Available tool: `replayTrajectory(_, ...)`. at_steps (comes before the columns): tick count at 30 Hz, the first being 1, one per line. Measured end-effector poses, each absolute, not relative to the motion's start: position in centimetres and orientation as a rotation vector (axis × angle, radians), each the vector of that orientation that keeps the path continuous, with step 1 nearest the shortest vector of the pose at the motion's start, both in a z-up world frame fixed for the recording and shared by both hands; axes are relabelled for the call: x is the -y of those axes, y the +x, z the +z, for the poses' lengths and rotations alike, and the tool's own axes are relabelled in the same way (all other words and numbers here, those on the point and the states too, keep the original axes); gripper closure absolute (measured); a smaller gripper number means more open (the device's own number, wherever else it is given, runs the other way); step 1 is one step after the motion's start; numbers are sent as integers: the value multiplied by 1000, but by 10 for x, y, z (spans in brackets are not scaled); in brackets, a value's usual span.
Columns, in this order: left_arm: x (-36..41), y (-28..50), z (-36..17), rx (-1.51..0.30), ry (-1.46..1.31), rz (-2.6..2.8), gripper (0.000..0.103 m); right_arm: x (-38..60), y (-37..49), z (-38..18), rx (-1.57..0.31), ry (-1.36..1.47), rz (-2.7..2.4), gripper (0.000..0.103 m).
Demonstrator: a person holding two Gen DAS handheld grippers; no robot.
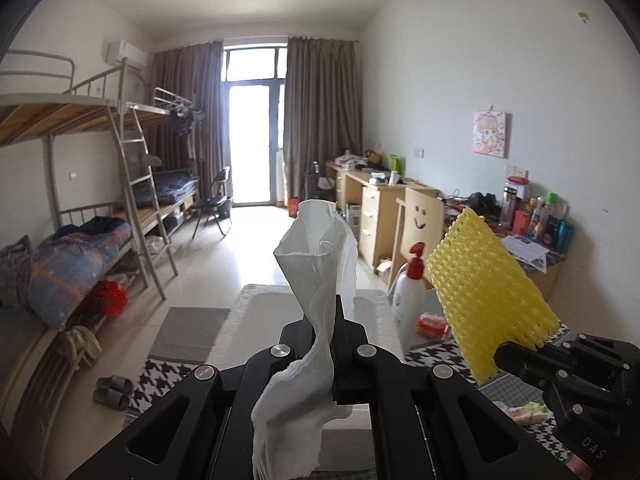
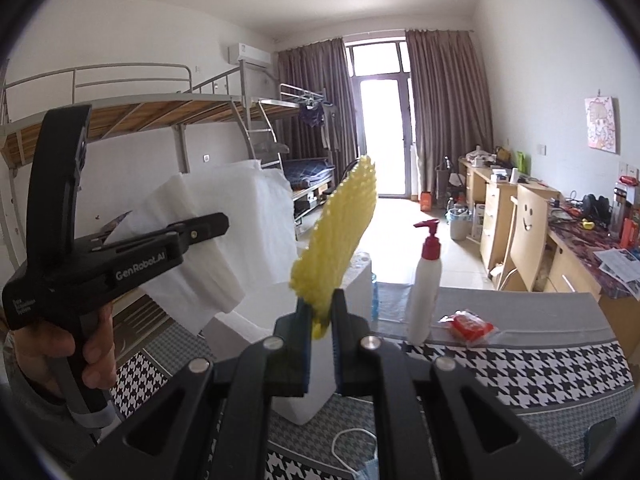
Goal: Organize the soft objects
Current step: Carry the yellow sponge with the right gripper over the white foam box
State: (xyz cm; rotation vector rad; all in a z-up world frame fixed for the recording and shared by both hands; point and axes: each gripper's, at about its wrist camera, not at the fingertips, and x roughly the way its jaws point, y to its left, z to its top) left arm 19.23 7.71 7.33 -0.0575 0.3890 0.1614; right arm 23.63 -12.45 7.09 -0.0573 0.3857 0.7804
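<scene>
My left gripper (image 1: 335,320) is shut on a white tissue (image 1: 320,252) and holds it up above a white box (image 1: 260,316); from the right wrist view the same gripper (image 2: 216,226) and tissue (image 2: 240,232) show at the left. My right gripper (image 2: 320,312) is shut on a yellow foam net (image 2: 340,232) and holds it upright in the air. In the left wrist view the net (image 1: 488,292) and right gripper (image 1: 516,354) are at the right.
A white pump bottle with red cap (image 2: 426,280) and a red packet (image 2: 470,326) stand on the houndstooth tablecloth (image 2: 520,368). A blue face mask (image 2: 364,464) lies near the front edge. Bunk beds (image 1: 80,200) left, desks (image 1: 384,208) right.
</scene>
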Motion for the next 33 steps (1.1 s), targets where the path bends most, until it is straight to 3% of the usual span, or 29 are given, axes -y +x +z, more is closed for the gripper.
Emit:
replayTrajectory(29,-110,247,49,-553,-65,199,98,96,246,71,-416,-106,768,92)
replayTrajectory(31,-109,251,49,-570,-56,202,93,96,248,71,-421,-105,763,92)
replayTrajectory(32,-108,252,48,-574,-55,199,79,95,249,70,-423,-107,759,92)
replayTrajectory(33,-108,252,48,-574,-50,200,54,96,249,70,-424,-107,757,92)
